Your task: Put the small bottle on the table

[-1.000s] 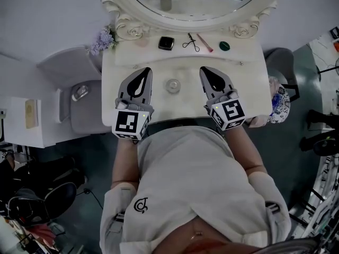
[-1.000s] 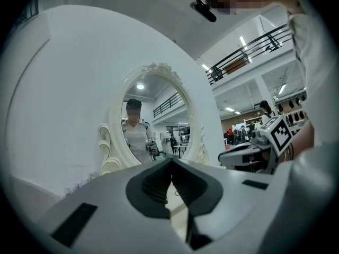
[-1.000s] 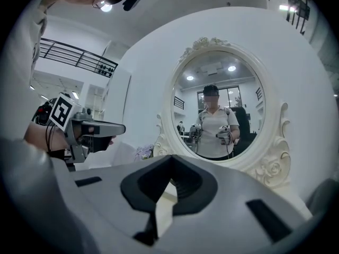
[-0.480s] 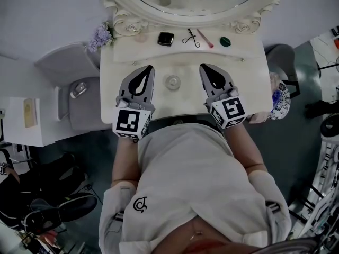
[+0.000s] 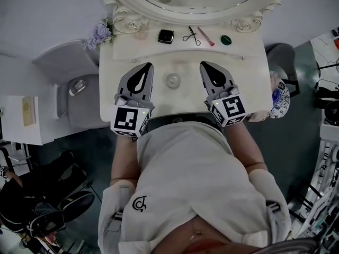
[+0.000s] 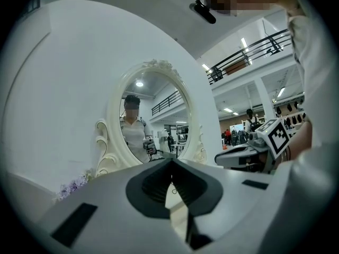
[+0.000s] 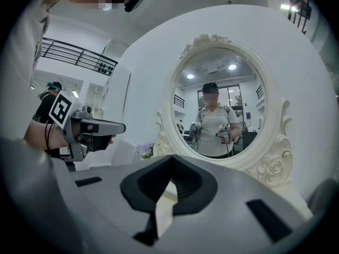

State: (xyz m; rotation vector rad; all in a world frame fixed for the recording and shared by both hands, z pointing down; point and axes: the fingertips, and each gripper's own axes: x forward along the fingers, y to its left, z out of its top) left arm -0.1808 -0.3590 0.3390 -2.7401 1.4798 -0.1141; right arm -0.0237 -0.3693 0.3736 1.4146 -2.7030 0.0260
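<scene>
The small clear bottle (image 5: pixel 172 80) stands upright on the cream dressing table (image 5: pixel 249 89), midway between my two grippers. My left gripper (image 5: pixel 146 66) lies to its left and my right gripper (image 5: pixel 204 65) to its right; neither touches it. Both are shut with nothing between the jaws. In the left gripper view the jaw tips (image 6: pixel 170 163) meet below the oval mirror (image 6: pixel 151 115). The right gripper view shows the same, with tips (image 7: pixel 170 160) closed. The bottle is hidden in both gripper views.
On the table's back ledge lie a black compact (image 5: pixel 166 36), an eyelash curler (image 5: pixel 191 36), a pink brush (image 5: pixel 205 36) and a green lid (image 5: pixel 226 39). Purple flowers (image 5: pixel 100 34) sit at the back left corner. A grey chair (image 5: pixel 79 99) stands left of the table.
Both grippers and the bottle keep their places. Only the head camera has shifted a little.
</scene>
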